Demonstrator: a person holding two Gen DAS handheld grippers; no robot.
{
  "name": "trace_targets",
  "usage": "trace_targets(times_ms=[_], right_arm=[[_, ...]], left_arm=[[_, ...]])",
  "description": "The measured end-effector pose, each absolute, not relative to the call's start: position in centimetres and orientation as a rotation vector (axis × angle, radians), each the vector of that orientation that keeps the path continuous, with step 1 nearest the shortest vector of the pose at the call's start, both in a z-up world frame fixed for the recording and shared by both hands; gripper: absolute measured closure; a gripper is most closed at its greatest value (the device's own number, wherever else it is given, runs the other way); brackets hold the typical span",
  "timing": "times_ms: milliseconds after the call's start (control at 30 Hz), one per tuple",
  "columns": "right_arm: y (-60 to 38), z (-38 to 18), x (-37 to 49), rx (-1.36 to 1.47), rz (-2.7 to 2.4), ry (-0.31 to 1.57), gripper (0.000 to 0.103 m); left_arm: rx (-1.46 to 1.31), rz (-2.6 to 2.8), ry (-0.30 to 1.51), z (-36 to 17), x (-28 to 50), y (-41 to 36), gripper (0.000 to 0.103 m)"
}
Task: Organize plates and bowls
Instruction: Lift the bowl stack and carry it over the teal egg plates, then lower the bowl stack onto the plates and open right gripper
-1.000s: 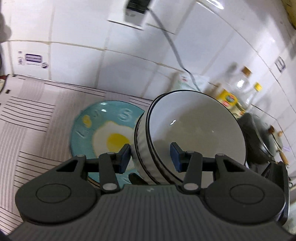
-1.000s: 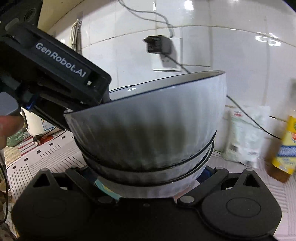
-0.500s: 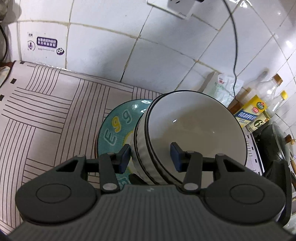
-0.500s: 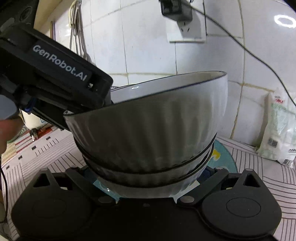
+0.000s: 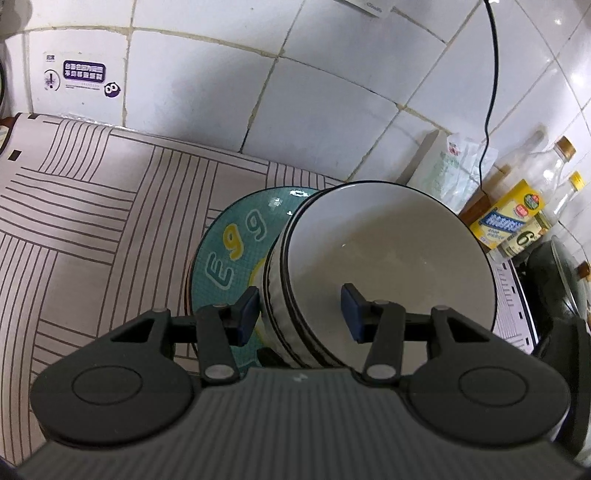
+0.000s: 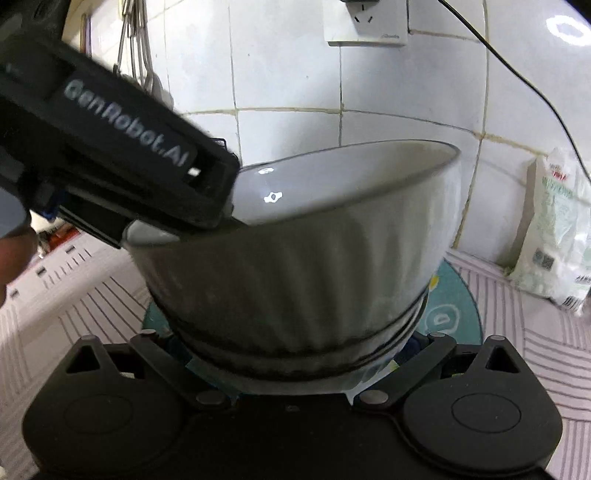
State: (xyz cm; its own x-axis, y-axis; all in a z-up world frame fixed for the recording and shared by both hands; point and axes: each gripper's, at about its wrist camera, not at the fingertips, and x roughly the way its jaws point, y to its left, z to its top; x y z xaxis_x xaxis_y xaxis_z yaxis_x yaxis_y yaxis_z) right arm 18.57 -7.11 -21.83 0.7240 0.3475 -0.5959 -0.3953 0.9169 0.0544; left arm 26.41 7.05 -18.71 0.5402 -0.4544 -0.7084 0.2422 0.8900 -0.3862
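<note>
Lining the counter, a pale mat (image 5: 85,206) with thin dark stripes in a woven block pattern is seen at the left of the left wrist view, under a wall of glossy white tiles (image 5: 207,85) with a small purple sticker (image 5: 84,72). A round teal plate (image 5: 236,236) with raised letters and a yellow egg motif lies flat on the mat. A stack of bowls (image 5: 384,254), white and smooth inside, ribbed grey outside, each rim edged in black, is held tilted over the plate's right part; whether its base touches the plate cannot be told. The left gripper (image 5: 301,308) is clamped on the stack's near wall, one blue pad on the ribbed outside, the other inside the top bowl. Further right, a crinkled plastic bag (image 5: 454,173), a thin black cable (image 5: 493,92), clear glass bottles (image 5: 532,206) with yellow labels and a dark pan (image 5: 557,280) are lined up along the wall.

In the right wrist view, a fingertip (image 6: 13,254) is glimpsed at the left edge beneath the left gripper's lettered black body. The bowls fill the centre, with teal showing below them. The right gripper (image 6: 291,354) is set about the stack's lower part; its fingers are hidden behind the bowls, so whether they press cannot be told. A white socket (image 6: 365,26) is mounted above.
</note>
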Motion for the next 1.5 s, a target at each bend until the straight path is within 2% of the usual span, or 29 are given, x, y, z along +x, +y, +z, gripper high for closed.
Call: trace_targets(times_ms=[200, 367, 500, 700, 900, 1500], right_arm=[[-6.5, -21.7, 18.5, -0.039, 0.369, 0.665, 0.001], [-5.8, -21.3, 18.1, -0.014, 0.343, 0.694, 0.002], [-6.0, -20.3, 16.1, 0.059, 0.286, 0.697, 0.002], [-6.6, -18.2, 10.9, 0.116, 0.216, 0.591, 0.001], [-7.1, -16.9, 8.1, 0.089, 0.211, 0.576, 0.001], [-10.8, -10.8, 4.7, -0.016, 0.037, 0.68, 0.001]], left_arm=[[-0.248, -0.417, 0.901, -18.7, 26.4, 6.9, 0.056], [-0.223, -0.345, 0.924, -18.3, 26.2, 6.8, 0.037], [-0.218, -0.277, 0.909, -17.7, 25.5, 7.4, 0.034], [-0.162, -0.285, 0.852, -15.3, 23.1, 8.5, 0.033], [-0.128, -0.28, 0.833, -12.7, 20.4, 9.1, 0.033], [-0.011, -0.257, 0.792, -8.3, 12.2, 9.1, 0.025]])
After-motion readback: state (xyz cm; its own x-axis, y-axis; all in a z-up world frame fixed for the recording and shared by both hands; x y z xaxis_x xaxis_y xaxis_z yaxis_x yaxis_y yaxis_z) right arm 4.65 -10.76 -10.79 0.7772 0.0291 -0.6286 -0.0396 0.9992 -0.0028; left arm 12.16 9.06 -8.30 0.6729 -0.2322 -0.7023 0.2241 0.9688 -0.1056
